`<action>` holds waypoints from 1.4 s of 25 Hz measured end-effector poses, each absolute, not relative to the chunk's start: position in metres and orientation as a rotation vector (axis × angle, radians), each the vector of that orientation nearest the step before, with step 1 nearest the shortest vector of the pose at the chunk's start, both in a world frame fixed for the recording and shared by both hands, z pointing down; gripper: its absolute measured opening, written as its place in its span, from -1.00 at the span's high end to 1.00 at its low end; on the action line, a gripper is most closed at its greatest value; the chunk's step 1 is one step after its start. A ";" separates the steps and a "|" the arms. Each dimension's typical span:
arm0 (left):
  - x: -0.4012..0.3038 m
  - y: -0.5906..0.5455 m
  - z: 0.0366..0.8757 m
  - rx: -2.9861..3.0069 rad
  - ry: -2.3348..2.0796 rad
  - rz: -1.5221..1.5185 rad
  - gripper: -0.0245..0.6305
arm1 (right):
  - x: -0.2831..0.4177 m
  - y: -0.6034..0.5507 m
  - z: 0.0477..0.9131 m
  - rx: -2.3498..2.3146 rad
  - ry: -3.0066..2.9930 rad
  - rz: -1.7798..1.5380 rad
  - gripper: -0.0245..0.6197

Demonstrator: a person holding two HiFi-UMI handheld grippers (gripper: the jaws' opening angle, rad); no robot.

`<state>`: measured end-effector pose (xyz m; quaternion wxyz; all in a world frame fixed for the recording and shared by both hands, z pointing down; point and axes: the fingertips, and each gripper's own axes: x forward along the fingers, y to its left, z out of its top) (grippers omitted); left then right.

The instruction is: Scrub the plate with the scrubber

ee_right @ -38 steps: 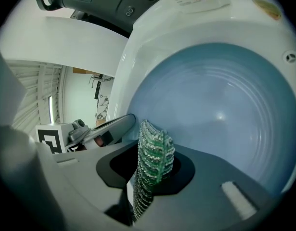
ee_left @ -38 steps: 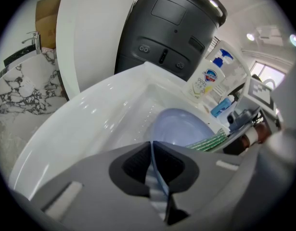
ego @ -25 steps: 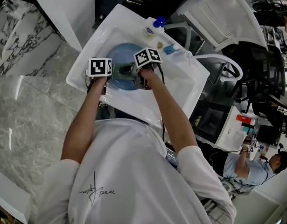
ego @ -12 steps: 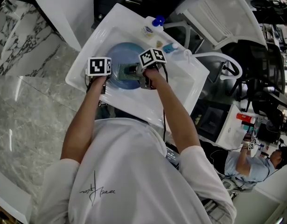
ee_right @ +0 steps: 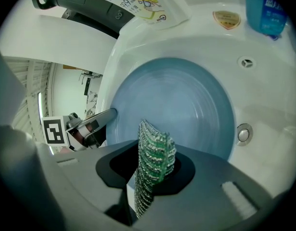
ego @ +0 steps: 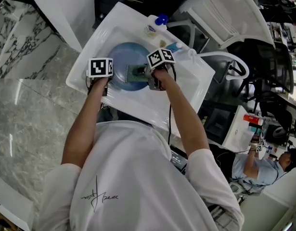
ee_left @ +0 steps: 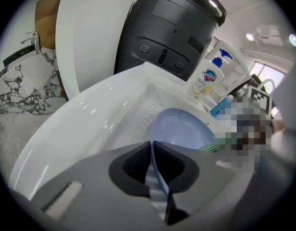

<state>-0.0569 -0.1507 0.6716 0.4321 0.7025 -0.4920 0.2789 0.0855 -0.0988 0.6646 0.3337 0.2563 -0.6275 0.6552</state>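
Note:
A pale blue plate [ego: 122, 60] [ee_right: 186, 105] lies tilted in the white sink [ego: 181, 88]. My left gripper [ee_left: 155, 179] is shut on the plate's near rim [ee_left: 157, 177], at the plate's left side in the head view [ego: 105, 76]. My right gripper [ee_right: 152, 174] is shut on a green and silver mesh scrubber [ee_right: 155, 158], which stands edge-on between the jaws just above the plate's face. In the head view the scrubber [ego: 136, 72] rests over the plate's right part, under my right gripper [ego: 148, 76].
A dish soap bottle with a blue cap [ego: 155, 27] [ee_left: 208, 78] and a blue bottle [ee_right: 264, 6] stand on the sink's far rim. The drain [ee_right: 243, 134] sits beside the plate. A dark bin [ee_left: 167, 28] is behind the sink. A person sits at the lower right [ego: 263, 170].
My right gripper and the scrubber have shifted to the right across the plate. The left gripper has kept its hold on the rim.

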 end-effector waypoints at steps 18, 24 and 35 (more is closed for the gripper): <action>-0.066 -0.154 0.670 1.769 -1.233 0.730 0.71 | 0.121 -0.103 0.666 0.711 -1.593 1.617 0.72; -0.074 -0.155 0.669 1.768 -1.258 0.741 0.70 | 0.131 -0.107 0.668 0.736 -1.588 1.577 0.72; -0.084 -0.155 0.667 1.752 -1.282 0.746 0.70 | 0.138 -0.123 0.663 0.836 -1.646 1.368 0.72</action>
